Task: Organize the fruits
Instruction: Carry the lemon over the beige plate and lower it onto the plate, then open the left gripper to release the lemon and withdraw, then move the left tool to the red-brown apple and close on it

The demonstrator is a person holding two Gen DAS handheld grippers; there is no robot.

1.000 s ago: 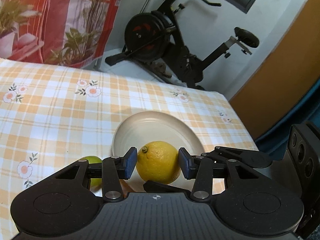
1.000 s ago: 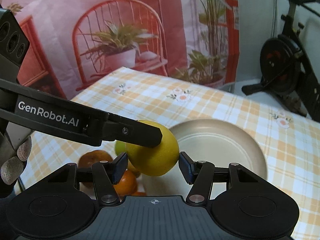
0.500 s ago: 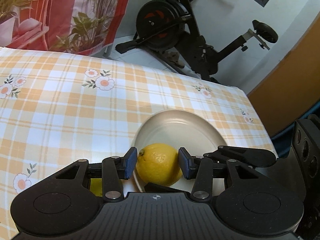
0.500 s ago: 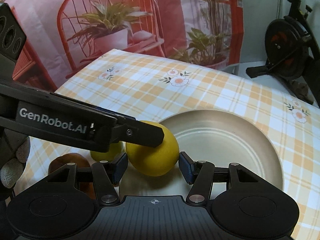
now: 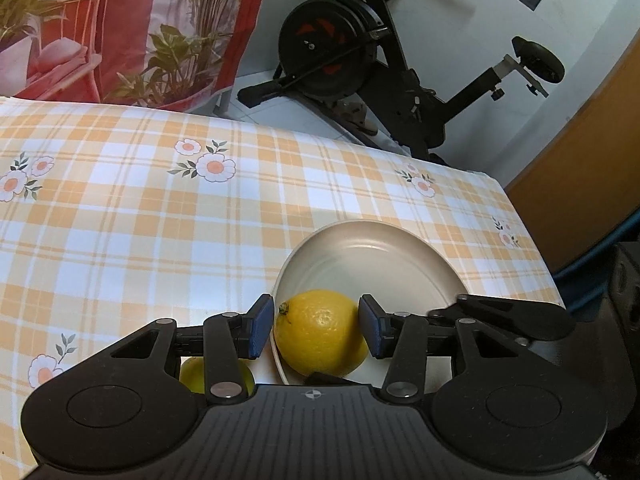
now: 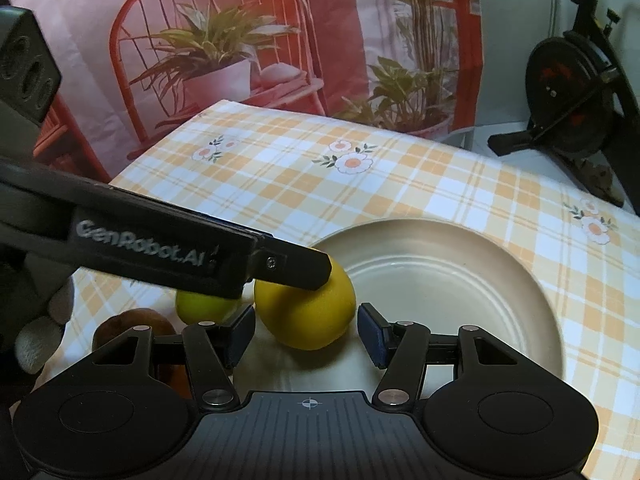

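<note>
**Q:** Item one, the task's fruit?

**A:** Lemon (image 5: 320, 336), yellow, stem end turned left in the left wrist view. It sits at the near left edge of the plate (image 5: 372, 248), which is cream, round and otherwise bare.

**Q:** Left tongs (image 5: 316, 328)?

**A:** One blue pad lies at each side of the lemon, against the skin as far as can be told. The jaws are opening. In the right wrist view, one of their black fingers crosses the top of the lemon.

**Q:** Right tongs (image 6: 306, 332)?

**A:** Apart and holding nothing. The lemon lies just ahead of the pads, with a gap showing on both sides.

**Q:** Other fruit?

**A:** One green citrus fruit (image 6: 200, 306) is on the counter (image 5: 140, 220), just left of the plate. One brown fruit (image 6: 132, 318) is nearer the camera, partly hidden, and its kind cannot be told.

**Q:** Surroundings?

**A:** An orange-checked floral cloth covers the counter. A gloved hand (image 6: 40, 332) is at the left edge. An exercise bike (image 5: 360, 52) stands beyond.
</note>
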